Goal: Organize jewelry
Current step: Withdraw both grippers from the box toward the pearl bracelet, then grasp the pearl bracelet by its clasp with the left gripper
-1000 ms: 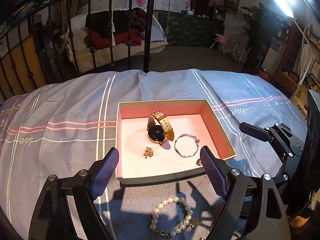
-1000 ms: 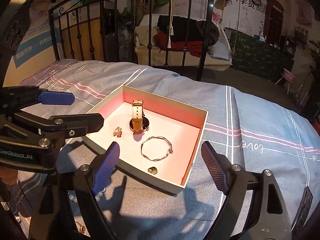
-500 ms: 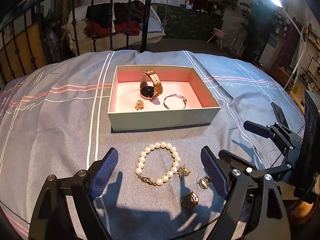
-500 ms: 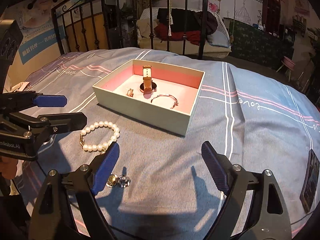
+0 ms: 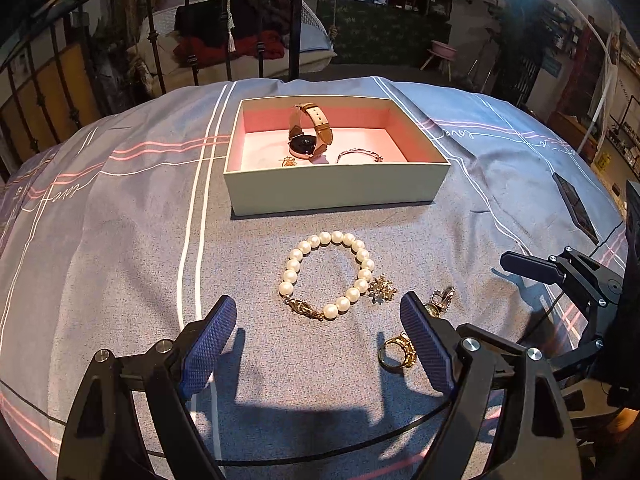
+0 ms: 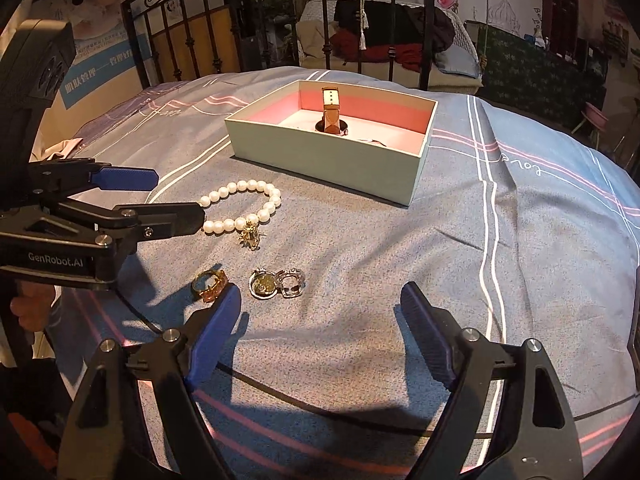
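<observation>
On the bedspread (image 5: 120,240), pearl bracelet (image 5: 326,276) lies beyond the wide-spread left gripper (image 5: 324,336).

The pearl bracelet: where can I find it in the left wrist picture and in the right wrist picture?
Left wrist view: the pearl bracelet lies at centre on the bedspread, between the open gripper fingers and the box.
Right wrist view: the pearl bracelet lies left of centre, beside the left gripper.
Shared landmark: the pink-lined box stands beyond it in both views.
</observation>
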Tool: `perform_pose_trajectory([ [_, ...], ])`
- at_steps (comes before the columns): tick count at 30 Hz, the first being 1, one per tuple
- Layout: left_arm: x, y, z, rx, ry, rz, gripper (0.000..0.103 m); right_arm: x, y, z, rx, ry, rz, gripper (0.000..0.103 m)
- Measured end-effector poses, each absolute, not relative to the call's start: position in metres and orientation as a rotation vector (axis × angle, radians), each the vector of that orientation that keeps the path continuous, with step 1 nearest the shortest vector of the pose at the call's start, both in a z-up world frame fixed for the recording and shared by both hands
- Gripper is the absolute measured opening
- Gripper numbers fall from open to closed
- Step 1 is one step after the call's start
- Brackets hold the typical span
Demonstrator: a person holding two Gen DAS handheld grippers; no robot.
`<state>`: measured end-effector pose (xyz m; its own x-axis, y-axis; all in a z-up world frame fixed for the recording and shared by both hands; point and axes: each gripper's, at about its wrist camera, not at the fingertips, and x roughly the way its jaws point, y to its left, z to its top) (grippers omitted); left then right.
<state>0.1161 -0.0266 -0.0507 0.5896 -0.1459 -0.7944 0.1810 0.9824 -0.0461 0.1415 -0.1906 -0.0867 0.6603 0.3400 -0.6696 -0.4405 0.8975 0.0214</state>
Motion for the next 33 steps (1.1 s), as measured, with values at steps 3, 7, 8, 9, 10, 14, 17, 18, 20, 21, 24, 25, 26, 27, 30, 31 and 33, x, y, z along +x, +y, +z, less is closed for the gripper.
perform_pose_trajectory([
  [3, 0.112, -0.02, -0.051, 0.059, 0.915, -0.187, 0.08, 0.139, -0.192, -0.091, -0.144, 0.741, 0.457, 0.077],
  [7, 0.109, -0.019, -0.058, 0.08, 0.935, -0.199, 0.078, 0.14, -0.192, -0.097, -0.14, 0.759, 0.463, 0.066],
  [8, 0.111, -0.019, -0.06, 0.081, 0.941, -0.199, 0.076, 0.141, -0.192, -0.097, -0.136, 0.758, 0.465, 0.066],
  [9, 0.112, -0.02, -0.062, 0.083, 0.947, -0.196, 0.075, 0.142, -0.192, -0.097, -0.134, 0.758, 0.467, 0.065],
  [10, 0.114, -0.021, -0.063, 0.084, 0.95, -0.191, 0.073, 0.142, -0.191, -0.097, -0.135, 0.759, 0.468, 0.064],
  [14, 0.124, -0.021, -0.065, 0.077, 0.957, -0.188, 0.071, 0.144, -0.191, -0.097, -0.137, 0.76, 0.47, 0.064],
  [17, 0.133, -0.021, -0.066, 0.074, 0.962, -0.204, 0.071, 0.146, -0.189, -0.097, -0.14, 0.766, 0.471, 0.064],
  [18, 0.137, -0.022, -0.067, 0.08, 0.965, -0.211, 0.071, 0.147, -0.188, -0.097, -0.143, 0.767, 0.473, 0.064],
  [20, 0.143, -0.027, -0.068, 0.095, 0.969, -0.232, 0.071, 0.15, -0.186, -0.096, -0.149, 0.768, 0.477, 0.064],
  [21, 0.147, -0.03, -0.069, 0.104, 0.971, -0.231, 0.071, 0.151, -0.185, -0.096, -0.153, 0.768, 0.48, 0.064],
  [24, 0.152, -0.035, -0.072, 0.122, 0.985, -0.249, 0.072, 0.153, -0.182, -0.096, -0.166, 0.772, 0.48, 0.064],
  [25, 0.152, -0.036, -0.074, 0.123, 0.991, -0.257, 0.072, 0.153, -0.183, -0.096, -0.167, 0.773, 0.481, 0.063],
  [26, 0.151, -0.036, -0.075, 0.127, 0.994, -0.264, 0.072, 0.153, -0.184, -0.095, -0.168, 0.775, 0.48, 0.062],
  [27, 0.15, -0.037, -0.076, 0.136, 0.997, -0.267, 0.072, 0.153, -0.185, -0.095, -0.167, 0.775, 0.478, 0.061],
  [30, 0.15, -0.039, -0.082, 0.16, 1.01, -0.264, 0.072, 0.155, -0.188, -0.096, -0.158, 0.78, 0.474, 0.061],
  [31, 0.151, -0.039, -0.084, 0.166, 1.013, -0.261, 0.072, 0.155, -0.189, -0.095, -0.155, 0.78, 0.472, 0.061],
  [33, 0.152, -0.04, -0.086, 0.173, 1.006, -0.258, 0.072, 0.156, -0.189, -0.096, -0.159, 0.782, 0.47, 0.061],
])
